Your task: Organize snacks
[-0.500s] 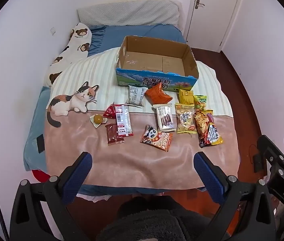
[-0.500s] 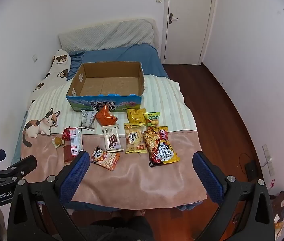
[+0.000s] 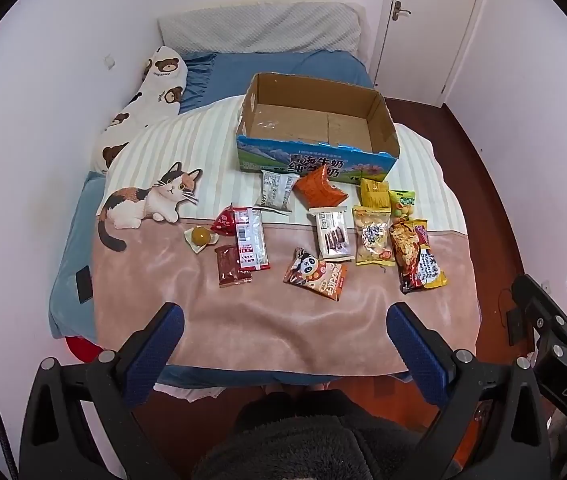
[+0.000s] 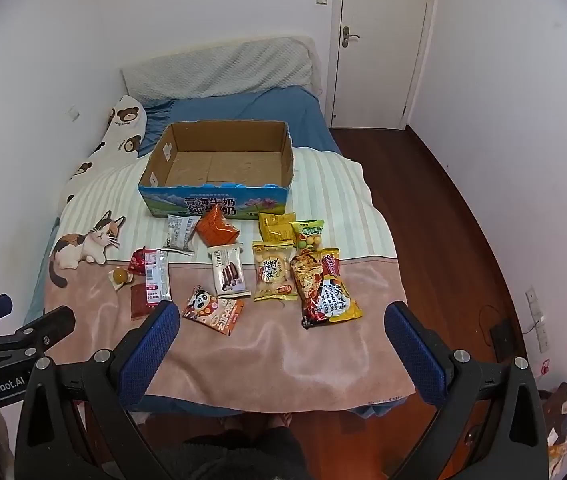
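Several snack packets lie on the bed's pink blanket (image 3: 267, 320): a panda packet (image 3: 315, 274), a noodle bag (image 3: 417, 254), an orange pouch (image 3: 319, 191), a Franzzi wafer pack (image 3: 333, 234), a red-white strip pack (image 3: 249, 238). Behind them stands an empty open cardboard box (image 3: 315, 124) (image 4: 219, 168). My left gripper (image 3: 283, 344) hangs open above the bed's near edge with nothing between its fingers. My right gripper (image 4: 281, 340) is open too, high over the near blanket, with the panda packet (image 4: 213, 309) and noodle bag (image 4: 323, 288) beyond it.
A bear-print pillow (image 3: 143, 108) lies along the left wall, a grey pillow (image 3: 259, 32) at the head. Wooden floor (image 4: 443, 216) runs to the right of the bed, toward a white door (image 4: 379, 40). A person's dark fleece garment (image 3: 299, 440) shows below.
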`<state>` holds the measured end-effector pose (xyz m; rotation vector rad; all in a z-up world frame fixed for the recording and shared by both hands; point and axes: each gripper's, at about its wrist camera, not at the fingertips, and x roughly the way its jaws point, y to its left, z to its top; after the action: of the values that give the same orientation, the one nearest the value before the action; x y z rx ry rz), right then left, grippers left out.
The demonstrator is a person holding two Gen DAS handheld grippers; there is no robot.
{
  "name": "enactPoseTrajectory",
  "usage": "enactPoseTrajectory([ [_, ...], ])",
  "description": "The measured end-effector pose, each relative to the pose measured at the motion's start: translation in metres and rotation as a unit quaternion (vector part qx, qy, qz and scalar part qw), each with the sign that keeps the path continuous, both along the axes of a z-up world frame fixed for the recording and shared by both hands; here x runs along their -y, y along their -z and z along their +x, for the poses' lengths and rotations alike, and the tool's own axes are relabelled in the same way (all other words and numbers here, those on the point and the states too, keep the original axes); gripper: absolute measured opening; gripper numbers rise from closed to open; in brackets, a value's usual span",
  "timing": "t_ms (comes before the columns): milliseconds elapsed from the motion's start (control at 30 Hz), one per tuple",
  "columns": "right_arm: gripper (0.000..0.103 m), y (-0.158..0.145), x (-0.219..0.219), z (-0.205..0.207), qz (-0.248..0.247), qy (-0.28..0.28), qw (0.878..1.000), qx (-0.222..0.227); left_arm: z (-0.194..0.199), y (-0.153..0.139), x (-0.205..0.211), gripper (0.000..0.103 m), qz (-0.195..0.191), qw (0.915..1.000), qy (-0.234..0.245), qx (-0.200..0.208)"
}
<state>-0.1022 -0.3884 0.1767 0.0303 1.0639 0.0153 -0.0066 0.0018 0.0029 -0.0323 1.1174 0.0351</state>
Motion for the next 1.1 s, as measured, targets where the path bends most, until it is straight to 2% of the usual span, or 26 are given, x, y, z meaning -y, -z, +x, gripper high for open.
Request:
enactPoseTrajectory([
  [1100, 0.103, 0.0020, 0.0022, -0.0014, 0.013, 0.014, 1.000, -0.006, 0.0009, -0.0038, 0.0022, 0.103, -0.001, 1.0000, 0.005, 0.000],
])
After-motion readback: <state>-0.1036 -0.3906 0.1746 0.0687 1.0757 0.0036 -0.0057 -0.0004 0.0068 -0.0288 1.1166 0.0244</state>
